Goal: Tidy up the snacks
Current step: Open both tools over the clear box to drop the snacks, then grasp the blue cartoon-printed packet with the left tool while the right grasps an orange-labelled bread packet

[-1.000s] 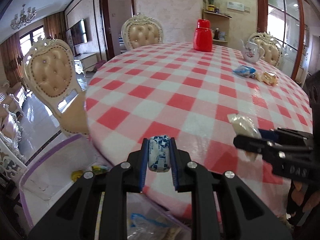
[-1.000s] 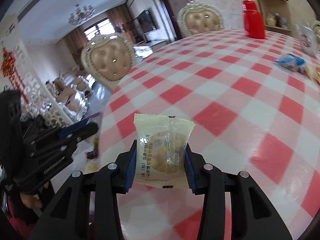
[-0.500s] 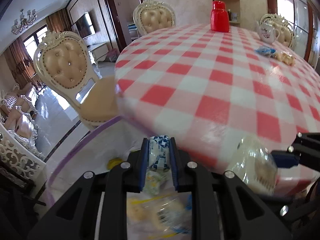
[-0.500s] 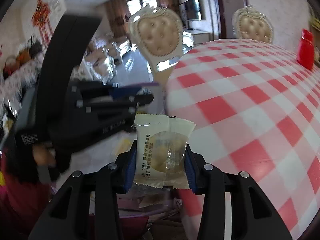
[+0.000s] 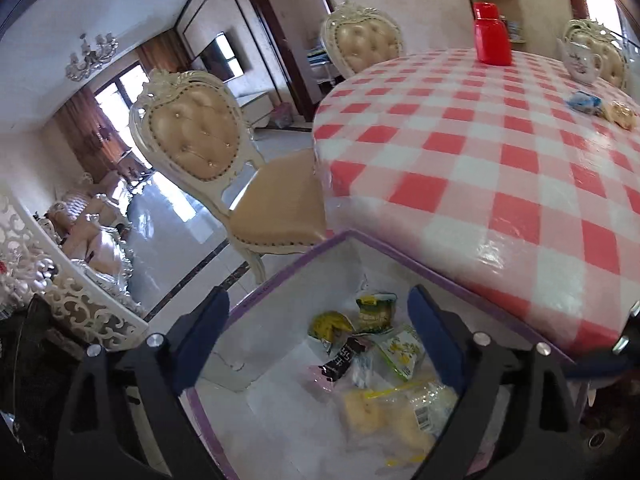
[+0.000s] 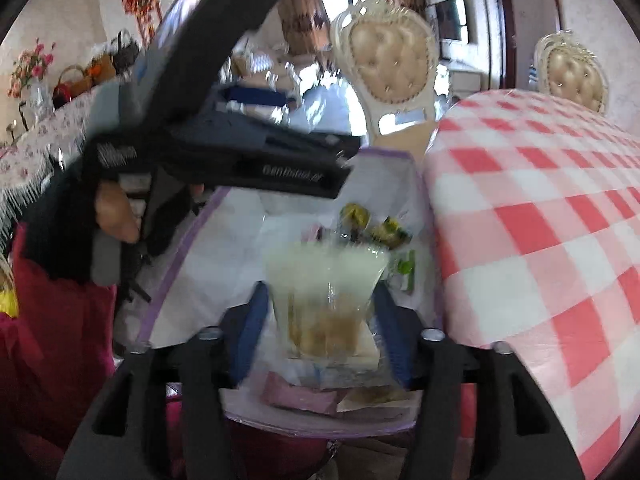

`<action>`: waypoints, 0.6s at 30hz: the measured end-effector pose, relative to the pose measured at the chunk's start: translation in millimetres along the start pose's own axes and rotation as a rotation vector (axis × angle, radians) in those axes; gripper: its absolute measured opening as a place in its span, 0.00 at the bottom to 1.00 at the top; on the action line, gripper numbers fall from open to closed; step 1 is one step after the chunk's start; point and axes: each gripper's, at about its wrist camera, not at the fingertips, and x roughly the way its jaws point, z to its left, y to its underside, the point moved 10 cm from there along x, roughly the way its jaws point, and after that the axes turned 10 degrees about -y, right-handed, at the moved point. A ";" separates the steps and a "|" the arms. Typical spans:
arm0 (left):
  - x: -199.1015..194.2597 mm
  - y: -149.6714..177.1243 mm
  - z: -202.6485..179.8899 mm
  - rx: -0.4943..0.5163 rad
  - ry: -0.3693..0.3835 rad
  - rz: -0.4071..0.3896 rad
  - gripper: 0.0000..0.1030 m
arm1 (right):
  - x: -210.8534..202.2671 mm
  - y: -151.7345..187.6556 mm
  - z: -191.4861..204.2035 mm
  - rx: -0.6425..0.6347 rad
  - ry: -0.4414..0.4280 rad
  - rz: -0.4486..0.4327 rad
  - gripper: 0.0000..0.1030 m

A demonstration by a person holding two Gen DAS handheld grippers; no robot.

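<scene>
My left gripper (image 5: 318,334) is open and empty above a white bin with a purple rim (image 5: 280,276) beside the table; several snack packets (image 5: 376,344) lie inside it. My right gripper (image 6: 322,328) also hangs over the bin (image 6: 180,256). A pale cake packet (image 6: 324,300), blurred by motion, sits between its blue pads (image 6: 248,332), which stand a little apart from it; whether they still hold it is unclear. The left gripper's body (image 6: 240,160) crosses the right wrist view.
The round table with a red-and-white check cloth (image 5: 500,168) stands right of the bin. Two more snack packets (image 5: 600,106), a red flask (image 5: 491,34) and a teapot (image 5: 580,60) sit at its far side. A padded chair (image 5: 224,160) stands behind the bin.
Both grippers moved from over the table to above the bin. The left gripper opened and its blue-patterned snack is gone from its fingers. The right gripper's pads have spread wider around the cake packet.
</scene>
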 end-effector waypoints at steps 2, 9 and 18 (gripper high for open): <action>-1.1 -2.8 -6.1 -0.001 0.008 -0.006 0.88 | -15.1 -5.3 -10.3 0.028 0.012 -0.039 0.62; -10.3 -18.6 -46.5 0.028 0.041 -0.035 0.89 | -90.9 -1.7 -78.5 0.182 0.117 -0.191 0.72; -63.5 -77.7 -188.5 0.032 0.418 -0.054 0.97 | -180.3 53.9 -168.7 0.415 0.261 -0.312 0.80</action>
